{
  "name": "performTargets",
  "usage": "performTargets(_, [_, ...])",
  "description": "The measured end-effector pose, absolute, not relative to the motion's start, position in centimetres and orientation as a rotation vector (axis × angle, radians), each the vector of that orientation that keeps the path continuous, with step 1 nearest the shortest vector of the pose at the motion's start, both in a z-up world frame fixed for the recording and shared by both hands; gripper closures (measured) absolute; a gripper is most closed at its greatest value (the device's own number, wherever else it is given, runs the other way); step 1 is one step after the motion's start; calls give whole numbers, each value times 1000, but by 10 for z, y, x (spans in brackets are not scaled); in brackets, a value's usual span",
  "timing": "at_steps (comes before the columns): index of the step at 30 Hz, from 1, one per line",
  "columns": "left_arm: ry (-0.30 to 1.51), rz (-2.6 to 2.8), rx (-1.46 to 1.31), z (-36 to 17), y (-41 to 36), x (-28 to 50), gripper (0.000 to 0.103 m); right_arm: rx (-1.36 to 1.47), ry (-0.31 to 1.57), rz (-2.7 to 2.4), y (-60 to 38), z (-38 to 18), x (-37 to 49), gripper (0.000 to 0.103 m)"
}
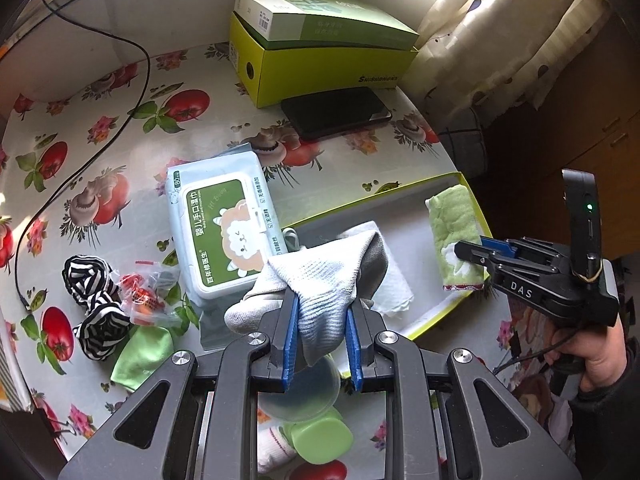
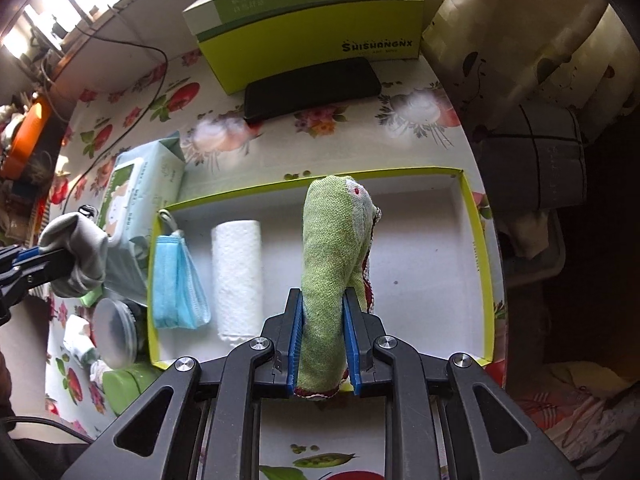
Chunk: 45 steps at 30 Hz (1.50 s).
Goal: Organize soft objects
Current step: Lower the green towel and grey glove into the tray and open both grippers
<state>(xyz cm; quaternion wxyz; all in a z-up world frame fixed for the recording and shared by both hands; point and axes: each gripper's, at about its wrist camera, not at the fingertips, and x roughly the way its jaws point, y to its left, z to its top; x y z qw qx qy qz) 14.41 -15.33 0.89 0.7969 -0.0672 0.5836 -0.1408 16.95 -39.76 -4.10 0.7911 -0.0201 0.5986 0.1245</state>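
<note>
My left gripper (image 1: 322, 304) is shut on a grey-white sock (image 1: 320, 276), which hangs over the near left corner of a shallow yellow-rimmed box tray (image 1: 360, 204). In the right wrist view that sock (image 2: 72, 252) and the left gripper (image 2: 52, 264) sit just left of the tray (image 2: 476, 240). My right gripper (image 2: 322, 296) is shut on a folded green towel (image 2: 328, 240) whose far end reaches down into the tray's right half. The left wrist view shows the towel (image 1: 452, 220) there with the right gripper (image 1: 460, 250) on its near end. A blue face mask (image 2: 176, 280) and white paper towel (image 2: 236, 276) lie in the tray.
On the flowered tablecloth lie a wet-wipes pack (image 1: 224, 232), striped socks (image 1: 92, 300), a plastic packet (image 1: 144, 292), a green cloth (image 1: 140, 352) and a black cable (image 1: 80, 168). A black phone (image 1: 336, 114) and yellow-green boxes (image 1: 320, 68) stand behind. A round-lidded jar (image 2: 114, 336) is beside the tray.
</note>
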Motion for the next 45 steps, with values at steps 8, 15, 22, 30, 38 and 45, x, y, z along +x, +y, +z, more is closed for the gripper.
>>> performTargets(8, [1273,-313,-134,2,-161,148,81,-166,1323,212,-425,-58,194,85])
performTargets(15, [1285,-328,-118,-2,-172,151,81,-153,1300,151,-450,-57,204,67])
performTargets(22, [1290,-346,-112,-4,-183,156,81,-90,1248,121,-463,-41,194,67])
performTargets(30, [1322,-383,-107,-18,-209,170,81,7,1230,164,-454,-32,170,67])
performTargets(38, [1358,-430,-85,-37,-243,186,81,58,1252,230,-432,-35,146,67])
performTargets(45, [1367,-466,-116,-44,-258,203,68,87,1284,255,-423,-44,137,67])
